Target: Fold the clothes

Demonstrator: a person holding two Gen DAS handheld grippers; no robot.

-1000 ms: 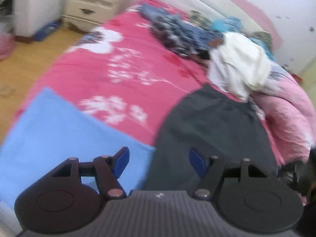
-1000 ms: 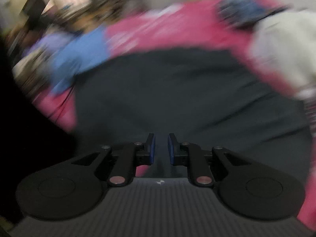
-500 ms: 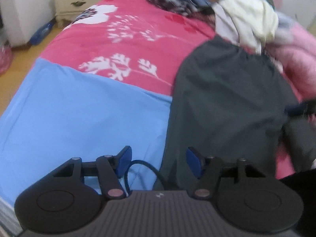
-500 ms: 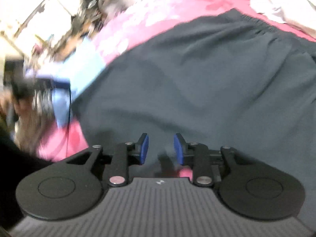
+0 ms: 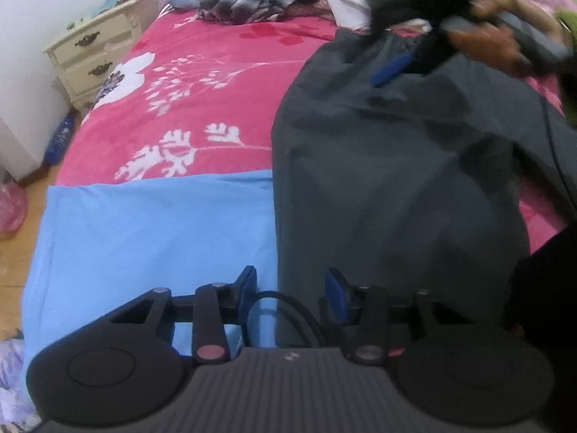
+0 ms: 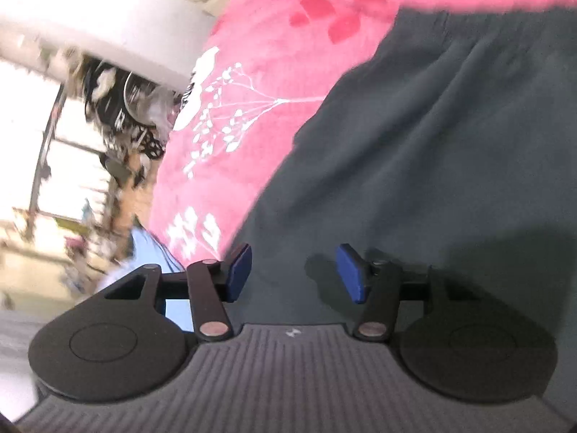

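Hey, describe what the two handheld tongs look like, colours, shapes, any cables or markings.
Both tongs match: the left tongs and right tongs have black linkage arms with copper-coloured pivot pins, round black discs on each side, blue pads at the tips and a ribbed grey body with a small logo. A black cable loops under the left one.

Cream nightstand (image 5: 97, 54) beside the pink floral bedspread (image 5: 202, 101)
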